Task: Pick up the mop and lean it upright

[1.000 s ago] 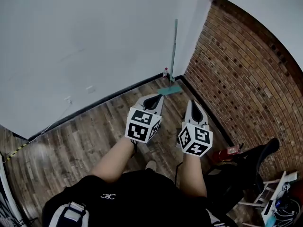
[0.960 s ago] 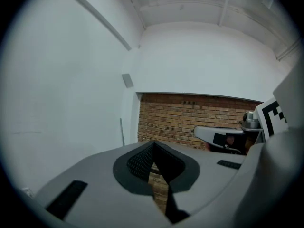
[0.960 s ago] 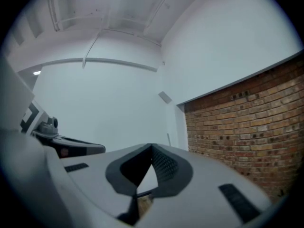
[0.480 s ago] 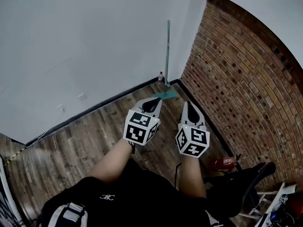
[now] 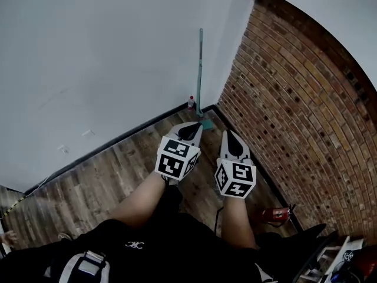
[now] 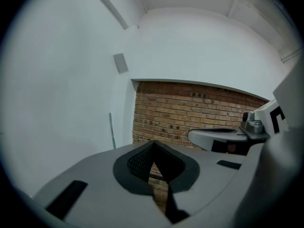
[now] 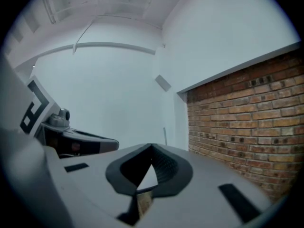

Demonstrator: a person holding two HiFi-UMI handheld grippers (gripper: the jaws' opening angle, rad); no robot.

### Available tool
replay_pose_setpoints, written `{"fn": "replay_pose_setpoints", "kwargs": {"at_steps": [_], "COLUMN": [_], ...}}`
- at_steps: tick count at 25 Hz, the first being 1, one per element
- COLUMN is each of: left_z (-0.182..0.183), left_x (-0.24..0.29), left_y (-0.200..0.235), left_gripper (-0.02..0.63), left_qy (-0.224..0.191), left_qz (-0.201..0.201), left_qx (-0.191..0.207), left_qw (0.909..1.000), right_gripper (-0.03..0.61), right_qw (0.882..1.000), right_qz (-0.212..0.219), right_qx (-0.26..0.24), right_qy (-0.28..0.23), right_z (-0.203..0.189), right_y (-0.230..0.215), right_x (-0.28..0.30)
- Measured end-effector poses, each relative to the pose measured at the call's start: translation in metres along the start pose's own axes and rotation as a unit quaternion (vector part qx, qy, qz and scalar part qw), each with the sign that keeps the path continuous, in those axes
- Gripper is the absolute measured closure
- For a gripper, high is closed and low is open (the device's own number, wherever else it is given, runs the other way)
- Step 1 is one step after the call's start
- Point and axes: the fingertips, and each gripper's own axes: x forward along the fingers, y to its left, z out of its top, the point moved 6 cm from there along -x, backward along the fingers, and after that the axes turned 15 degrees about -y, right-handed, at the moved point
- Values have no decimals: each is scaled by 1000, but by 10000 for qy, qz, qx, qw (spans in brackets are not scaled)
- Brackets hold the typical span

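Observation:
The mop (image 5: 199, 69) stands upright in the room's corner, its thin teal handle leaning on the white wall and its teal head (image 5: 207, 124) on the wood floor. The handle also shows in the left gripper view as a thin line (image 6: 112, 129), and faintly in the right gripper view (image 7: 165, 136). My left gripper (image 5: 191, 126) is held out in front of the person, shut and empty, its tips just short of the mop head in the picture. Beside it, my right gripper (image 5: 228, 135) is also shut with nothing in it.
A small bottle with a red cap (image 5: 190, 102) stands at the baseboard left of the mop. The brick wall (image 5: 294, 111) runs along the right. A red object (image 5: 275, 214) and a black chair (image 5: 306, 249) are on the floor at lower right.
The corner, the mop and the floor objects have slid lower and leftward in the head view. Both grippers have kept side by side, shut and empty.

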Motion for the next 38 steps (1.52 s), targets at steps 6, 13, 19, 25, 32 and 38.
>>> {"fn": "replay_pose_setpoints", "kwargs": {"at_steps": [6,13,19,25,32,38], "left_z": [10,29,22,8,6,11], "left_x": [92,180,222,247,281,314], "left_y": [65,150,201,237,279,312], "left_gripper": [618,618,618,618,618,618], "left_qy": [-63,-127,98,253,172,16], "left_qz": [-132,-45,92,565,1633,2484], "left_qx": [-156,-332,-356,-437,-353,-462], "left_qw": [9998,9994,9993,9971,9858,9675], "right_gripper": [565,565,565,565,565,565], "right_qw": [9999,9996,9991,9980,9960,9914], "right_qz": [-55,6,101,280,662,1174], "right_qx": [-99,-149,-26,209,289,139], "right_qy": [93,242,419,519,526,562], "right_z": [-7,-18,-38,-58,-84,-110], "right_y": [-29,-47,-53,-73,-123,-152], "right_x": [103,225,291,352,452,550]}}
